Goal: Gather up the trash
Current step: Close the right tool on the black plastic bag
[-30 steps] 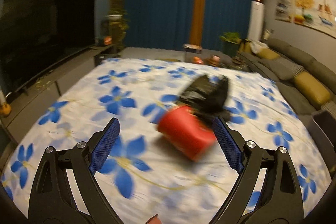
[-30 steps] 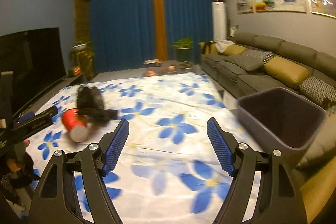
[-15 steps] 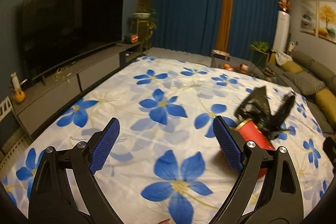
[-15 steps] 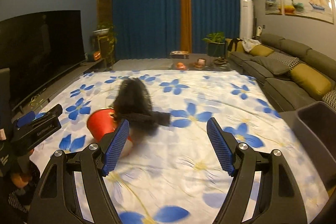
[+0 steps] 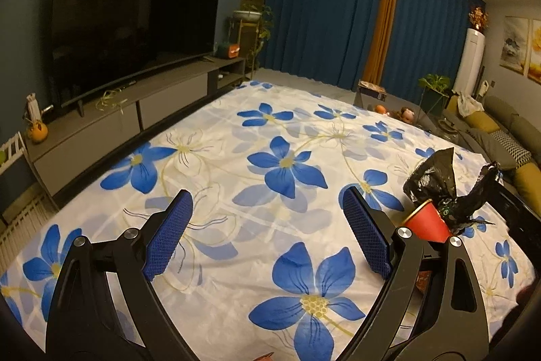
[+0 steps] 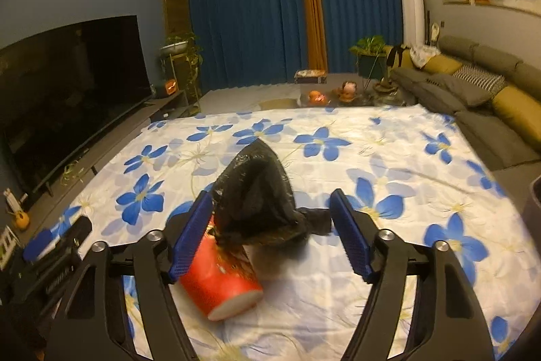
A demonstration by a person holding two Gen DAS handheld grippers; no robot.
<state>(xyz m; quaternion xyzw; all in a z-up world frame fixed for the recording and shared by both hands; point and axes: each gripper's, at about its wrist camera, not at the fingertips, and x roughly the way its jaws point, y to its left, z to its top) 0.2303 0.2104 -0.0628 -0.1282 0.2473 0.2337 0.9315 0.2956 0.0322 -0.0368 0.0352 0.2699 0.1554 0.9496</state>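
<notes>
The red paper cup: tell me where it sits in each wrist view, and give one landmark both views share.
Left wrist view: the red paper cup shows at the right edge, lying on the floral sheet just beyond the gripper's right finger, under the black plastic bag.
Right wrist view: low and left of centre, on its side behind the gripper's left finger.
Shared landmark: the orange curtain strip between the blue curtains.

one red cup, one black bag, two grippers
</notes>
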